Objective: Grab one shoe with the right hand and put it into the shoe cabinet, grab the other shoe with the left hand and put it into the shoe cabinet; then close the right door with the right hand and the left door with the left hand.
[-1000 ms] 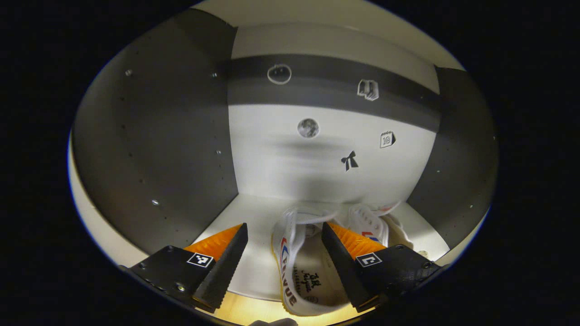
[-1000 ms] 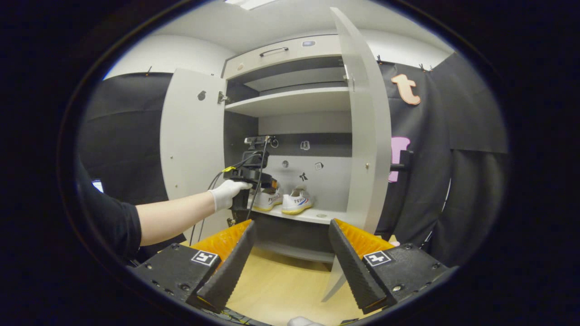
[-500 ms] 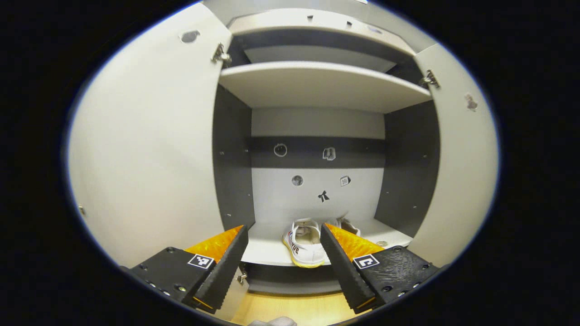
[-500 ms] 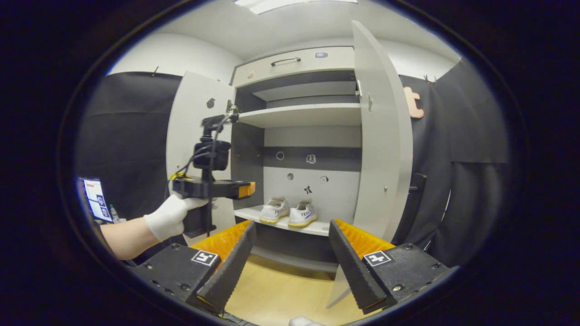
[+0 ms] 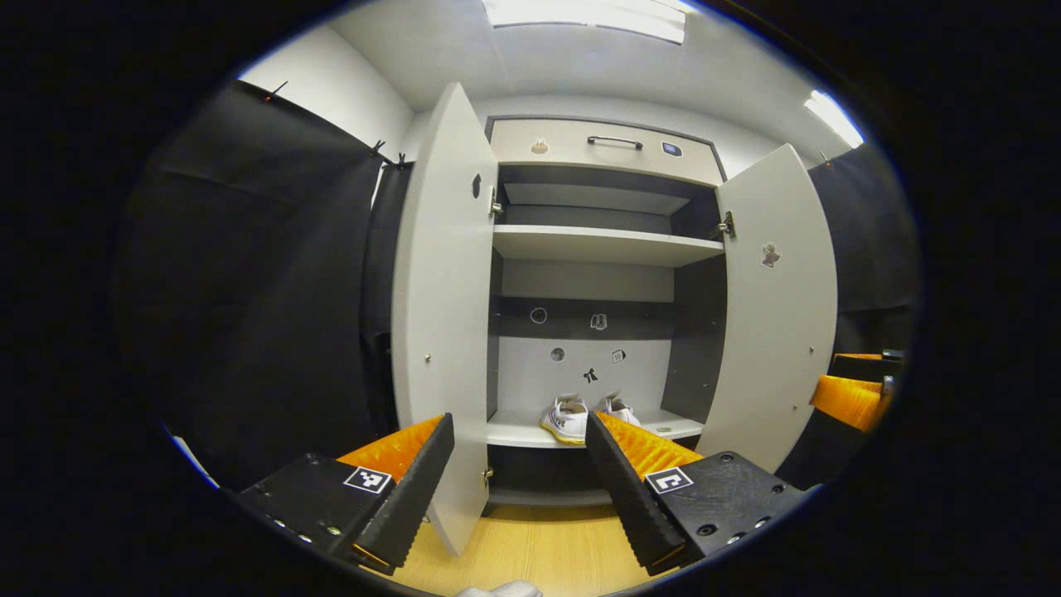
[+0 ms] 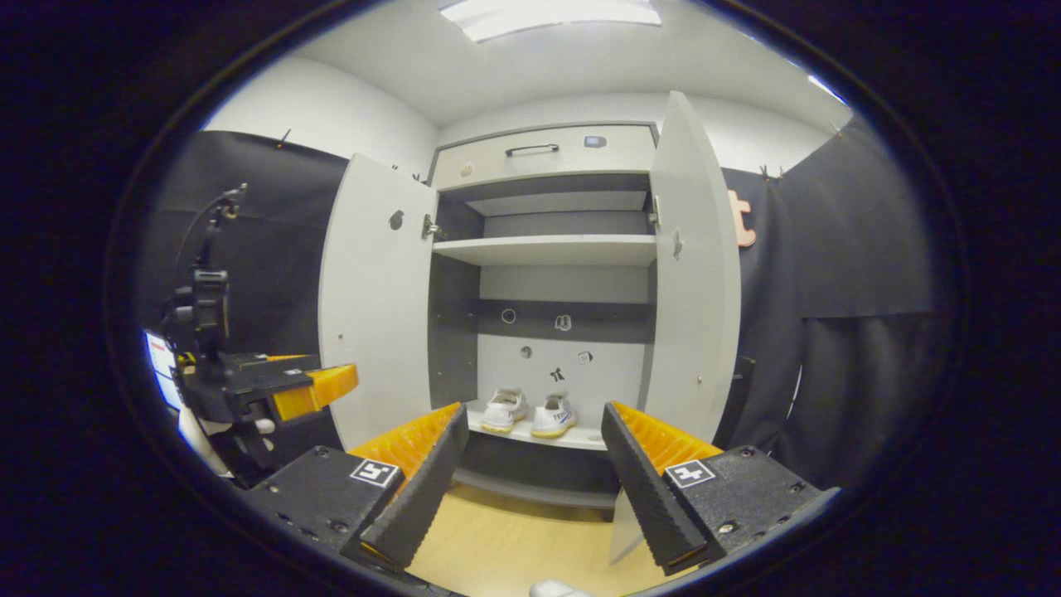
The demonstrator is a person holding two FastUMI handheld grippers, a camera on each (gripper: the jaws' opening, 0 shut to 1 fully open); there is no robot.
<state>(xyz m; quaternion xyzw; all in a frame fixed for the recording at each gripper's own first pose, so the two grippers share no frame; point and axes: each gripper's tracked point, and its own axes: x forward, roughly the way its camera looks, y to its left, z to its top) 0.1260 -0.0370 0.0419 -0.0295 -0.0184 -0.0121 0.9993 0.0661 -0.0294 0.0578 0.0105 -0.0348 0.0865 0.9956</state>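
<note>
Your left hand-held gripper [image 5: 520, 473] and right hand-held gripper [image 6: 535, 464] both hang with fingers apart, holding nothing, well back from the shoe cabinet [image 6: 539, 249]. Both shoes [image 6: 530, 412] sit side by side on its lower shelf [image 5: 518, 431]. The left door [image 5: 443, 315] and right door [image 6: 692, 274] stand open.

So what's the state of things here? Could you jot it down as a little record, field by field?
shoes: both shoes side by side on the lower shelf of the shoe cabinet
left door: left door wide open
right door: right door wide open
left gripper: left gripper open, empty, in front of the cabinet
right gripper: right gripper open, empty, facing the cabinet
floor: wooden floor
remaining: both doors not yet closed
</note>
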